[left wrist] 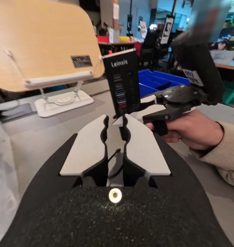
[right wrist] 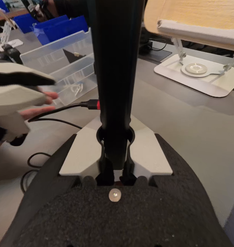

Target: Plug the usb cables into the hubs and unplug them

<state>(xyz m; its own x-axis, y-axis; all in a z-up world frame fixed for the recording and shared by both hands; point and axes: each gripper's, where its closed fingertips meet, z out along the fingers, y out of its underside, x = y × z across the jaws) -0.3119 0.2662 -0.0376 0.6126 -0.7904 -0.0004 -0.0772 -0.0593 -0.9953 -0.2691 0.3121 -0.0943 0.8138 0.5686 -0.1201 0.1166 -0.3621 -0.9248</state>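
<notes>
Right tongs [right wrist: 115, 128] clamped on the lower end of the black usb hub [left wrist: 121, 85], holding it upright above the grey tabletop [left wrist: 53, 133]. Usb cable [right wrist: 68, 106] with a red-banded plug [right wrist: 93, 104] sits in a port on the hub's left side; slack loops across the tabletop. Left tongs [left wrist: 115, 121] slightly parted, gripping nothing, tips just below the hub's bottom edge, possibly brushing the cable (blurred). Tan board on a white stand [left wrist: 63, 101] behind.
</notes>
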